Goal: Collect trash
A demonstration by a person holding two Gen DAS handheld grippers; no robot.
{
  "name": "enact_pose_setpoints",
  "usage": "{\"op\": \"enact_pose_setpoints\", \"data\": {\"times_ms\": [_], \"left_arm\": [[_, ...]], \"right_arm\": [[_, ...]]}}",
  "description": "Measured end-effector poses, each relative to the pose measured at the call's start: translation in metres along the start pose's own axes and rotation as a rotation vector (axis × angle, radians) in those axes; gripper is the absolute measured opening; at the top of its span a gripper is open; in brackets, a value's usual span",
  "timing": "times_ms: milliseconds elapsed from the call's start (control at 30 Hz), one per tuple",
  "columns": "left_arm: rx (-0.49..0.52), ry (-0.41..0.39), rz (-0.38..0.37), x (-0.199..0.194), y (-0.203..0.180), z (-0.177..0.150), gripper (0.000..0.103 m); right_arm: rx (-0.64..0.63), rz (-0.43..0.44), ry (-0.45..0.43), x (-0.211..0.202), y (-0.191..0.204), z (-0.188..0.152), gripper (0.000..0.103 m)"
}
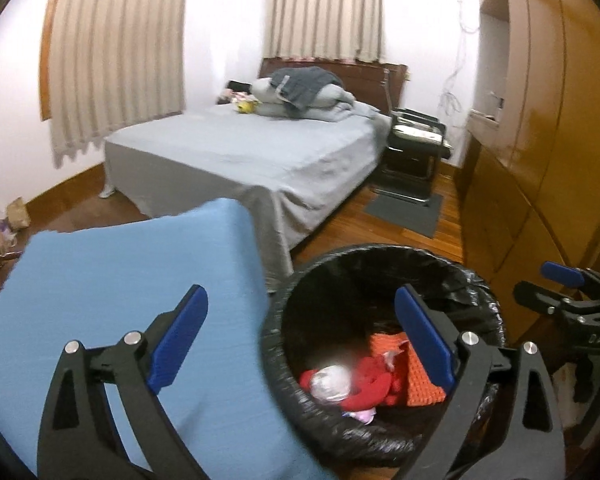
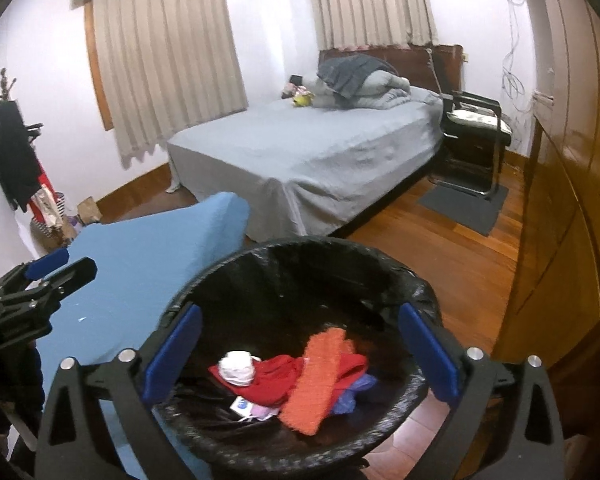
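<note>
A round bin with a black liner (image 1: 380, 258) (image 2: 300, 246) stands on the wood floor beside a blue-covered surface (image 1: 120, 280) (image 2: 148, 256). In it lie a red cloth (image 2: 276, 380) (image 1: 376, 384), an orange knit piece (image 2: 320, 376) (image 1: 416, 376), a crumpled white wad (image 2: 238, 366) (image 1: 332, 386) and purple scraps (image 2: 352, 396). My left gripper (image 1: 300, 344) is open and empty, straddling the bin's left rim. My right gripper (image 2: 300, 356) is open and empty above the bin's mouth; it also shows at the right edge of the left wrist view (image 1: 572, 280).
A bed with grey sheet (image 1: 260, 152) (image 2: 320, 152) stands behind, bedding piled at its head. A black chair (image 2: 476, 120) and grey mat (image 2: 464, 204) sit beside it. A wooden wardrobe (image 2: 560, 200) runs along the right. A coat rack (image 2: 16, 152) and a basket stand far left.
</note>
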State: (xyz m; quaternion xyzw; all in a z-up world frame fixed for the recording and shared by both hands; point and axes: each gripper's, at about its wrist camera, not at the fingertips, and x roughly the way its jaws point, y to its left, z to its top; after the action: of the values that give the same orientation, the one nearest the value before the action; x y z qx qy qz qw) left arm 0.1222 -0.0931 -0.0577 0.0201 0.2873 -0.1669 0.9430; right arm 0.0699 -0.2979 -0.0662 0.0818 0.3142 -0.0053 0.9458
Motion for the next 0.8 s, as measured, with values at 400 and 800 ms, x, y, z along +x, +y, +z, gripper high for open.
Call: {"op": "enact_pose_setpoints", "data": {"times_ms": [400, 800], "left_arm": [[-0.029, -0.036, 0.077, -0.070, 0.017, -0.004, 0.095], [-0.050, -0.102, 0.096, -0.115, 0.017, -0.003, 0.097]], "right_arm": [[-0.035, 0.059, -0.062, -0.047, 0.052, 0.008, 0.097], [-0.086, 0.094, -0.094, -0.074, 0.079, 0.010, 0.097]]}}
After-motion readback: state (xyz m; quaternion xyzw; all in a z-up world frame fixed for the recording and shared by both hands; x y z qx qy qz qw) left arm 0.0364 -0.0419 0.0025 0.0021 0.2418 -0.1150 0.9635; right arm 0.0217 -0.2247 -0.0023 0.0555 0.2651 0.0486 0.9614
